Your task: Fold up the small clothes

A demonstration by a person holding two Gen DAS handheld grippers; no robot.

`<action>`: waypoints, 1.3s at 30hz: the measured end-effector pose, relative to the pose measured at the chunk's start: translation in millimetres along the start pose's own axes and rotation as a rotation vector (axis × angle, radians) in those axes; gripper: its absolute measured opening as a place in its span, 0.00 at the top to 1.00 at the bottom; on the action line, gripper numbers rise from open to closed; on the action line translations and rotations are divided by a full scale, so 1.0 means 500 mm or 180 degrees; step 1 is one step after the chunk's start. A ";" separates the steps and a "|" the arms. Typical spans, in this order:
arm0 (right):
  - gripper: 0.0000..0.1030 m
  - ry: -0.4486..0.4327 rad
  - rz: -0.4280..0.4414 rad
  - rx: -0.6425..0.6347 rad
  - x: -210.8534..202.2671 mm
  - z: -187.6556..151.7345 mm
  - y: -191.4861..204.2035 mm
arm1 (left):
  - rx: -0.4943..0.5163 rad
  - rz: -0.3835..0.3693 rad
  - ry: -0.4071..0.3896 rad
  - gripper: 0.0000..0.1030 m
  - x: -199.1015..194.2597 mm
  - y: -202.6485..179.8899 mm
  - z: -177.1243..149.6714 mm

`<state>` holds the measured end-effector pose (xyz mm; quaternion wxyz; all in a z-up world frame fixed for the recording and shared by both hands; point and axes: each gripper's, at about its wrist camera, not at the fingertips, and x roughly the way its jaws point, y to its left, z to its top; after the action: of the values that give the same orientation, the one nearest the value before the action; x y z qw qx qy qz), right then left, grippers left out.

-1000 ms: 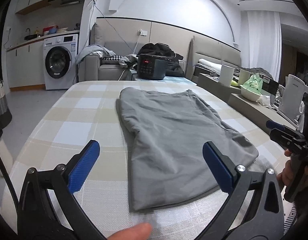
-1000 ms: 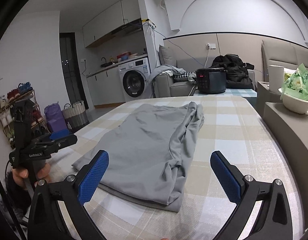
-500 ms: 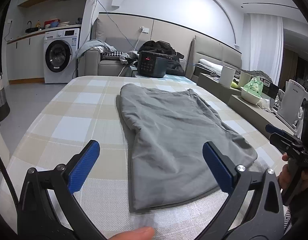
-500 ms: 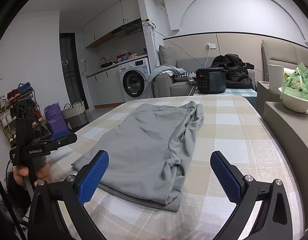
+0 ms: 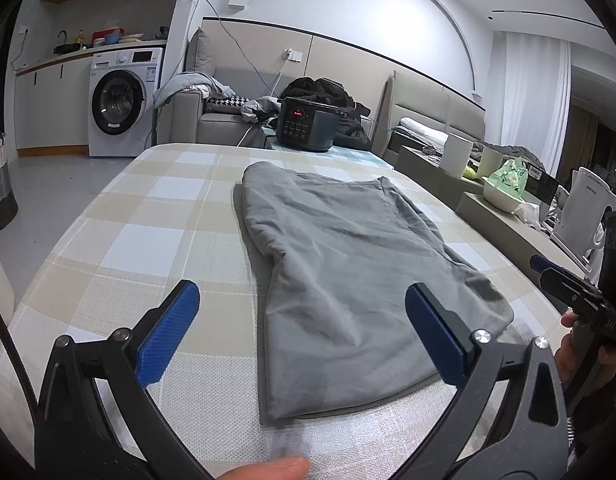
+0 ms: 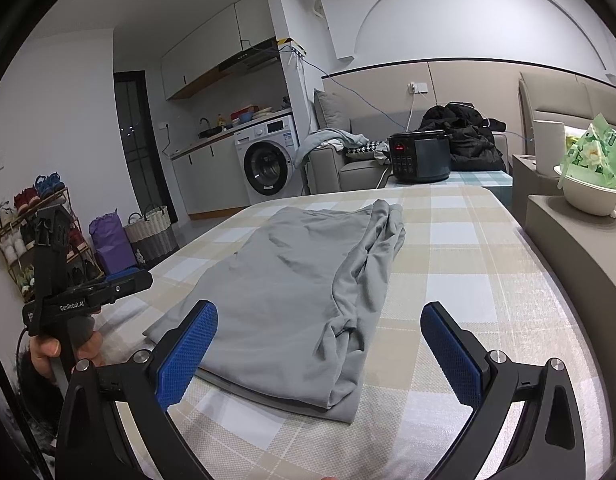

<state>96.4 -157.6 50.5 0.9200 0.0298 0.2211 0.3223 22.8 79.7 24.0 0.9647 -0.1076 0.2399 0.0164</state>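
Grey garment (image 5: 348, 272) unmoved on checked table (image 5: 148, 220); left claw (image 5: 302, 336), right claw (image 6: 318, 350) still spread, empty.

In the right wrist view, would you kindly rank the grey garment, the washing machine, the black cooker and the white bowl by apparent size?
1. grey garment, nearest the camera
2. washing machine
3. black cooker and white bowl look alike, so I would not rank them.

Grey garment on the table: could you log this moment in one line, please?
grey garment: flat, ungripped | left gripper: open | right gripper: open
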 end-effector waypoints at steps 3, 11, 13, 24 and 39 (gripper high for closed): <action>0.00 0.0004 0.0002 0.0010 0.001 0.000 -0.002 | 0.0017 0.0020 -0.0004 0.01 0.001 0.001 -0.001; 0.00 0.0006 0.0002 0.0043 0.001 0.000 -0.006 | 0.0068 0.0054 -0.0015 0.01 -0.003 -0.005 -0.001; 0.00 0.0011 -0.0007 0.0041 0.001 0.000 -0.006 | 0.0063 0.0056 -0.0013 0.01 -0.002 -0.005 -0.001; 0.00 0.0030 -0.0011 0.0053 0.001 0.000 -0.003 | 0.0064 0.0050 -0.0015 0.01 -0.002 -0.004 -0.001; 0.00 0.0031 -0.0016 0.0063 0.002 0.000 -0.002 | 0.0056 0.0070 -0.0011 0.01 -0.003 -0.003 0.000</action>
<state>97.5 -157.9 50.2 0.9193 0.0367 0.2288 0.3180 21.4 78.0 25.0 0.9658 -0.0964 0.2396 0.0251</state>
